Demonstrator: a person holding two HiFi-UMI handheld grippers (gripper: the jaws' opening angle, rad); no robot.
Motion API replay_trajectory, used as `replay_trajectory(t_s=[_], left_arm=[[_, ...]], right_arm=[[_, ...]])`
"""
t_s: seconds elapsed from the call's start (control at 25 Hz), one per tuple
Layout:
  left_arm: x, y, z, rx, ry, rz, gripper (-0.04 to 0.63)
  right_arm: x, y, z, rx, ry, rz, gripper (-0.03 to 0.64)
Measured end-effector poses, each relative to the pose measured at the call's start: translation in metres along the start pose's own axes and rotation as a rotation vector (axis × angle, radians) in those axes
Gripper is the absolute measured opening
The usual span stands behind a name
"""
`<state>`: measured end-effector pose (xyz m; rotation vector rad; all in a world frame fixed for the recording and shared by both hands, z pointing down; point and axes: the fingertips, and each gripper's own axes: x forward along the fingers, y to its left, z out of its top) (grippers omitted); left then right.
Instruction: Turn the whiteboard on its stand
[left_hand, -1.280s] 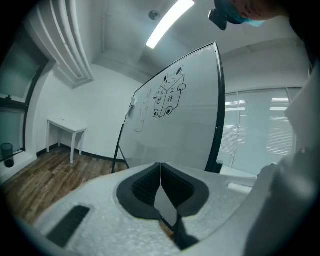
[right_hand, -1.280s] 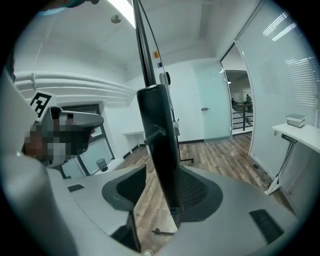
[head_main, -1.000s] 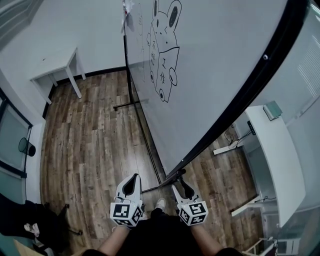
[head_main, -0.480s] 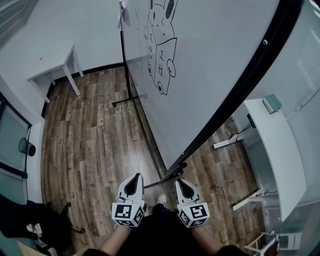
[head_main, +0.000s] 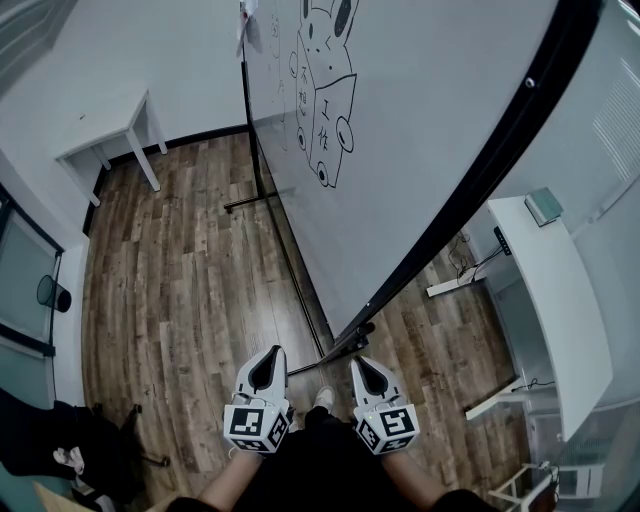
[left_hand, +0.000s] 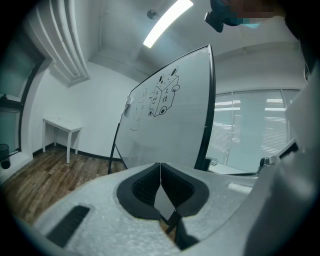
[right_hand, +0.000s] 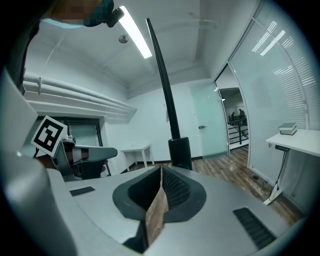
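Note:
The whiteboard (head_main: 420, 120) is large, black-framed and bears a rabbit drawing; it tilts on its black stand (head_main: 300, 290) just ahead of me. Its lower corner (head_main: 355, 338) lies just beyond both grippers. My left gripper (head_main: 265, 372) is shut and empty, facing the board's white face (left_hand: 170, 115). The right gripper (head_main: 362, 370) has just been closing and is shut, with nothing between its jaws. From the right gripper view (right_hand: 161, 169) the board shows edge-on as a black bar (right_hand: 164, 85) rising from a black block (right_hand: 180, 152).
A small white table (head_main: 110, 130) stands by the far left wall. A long white desk (head_main: 550, 300) with a small box (head_main: 545, 212) runs along the right. A black chair (head_main: 60, 440) and a dark bin (head_main: 52, 293) sit at the left. Wood floor lies between.
A second ago the right gripper's jaws stood apart at the board's lower corner; they are now together, slightly back from it. The left gripper has stayed put.

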<state>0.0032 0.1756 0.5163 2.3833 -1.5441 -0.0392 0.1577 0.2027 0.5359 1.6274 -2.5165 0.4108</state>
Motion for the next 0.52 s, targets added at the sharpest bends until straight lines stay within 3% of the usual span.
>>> replay_trajectory(t_s=[0.52], left_arm=[[0.0004,0.0053,0.0015,-0.003,0.000,-0.001,0.018]], right_arm=[[0.0045,0.0058,0.0028,-0.004,-0.008,0.009,0.020]])
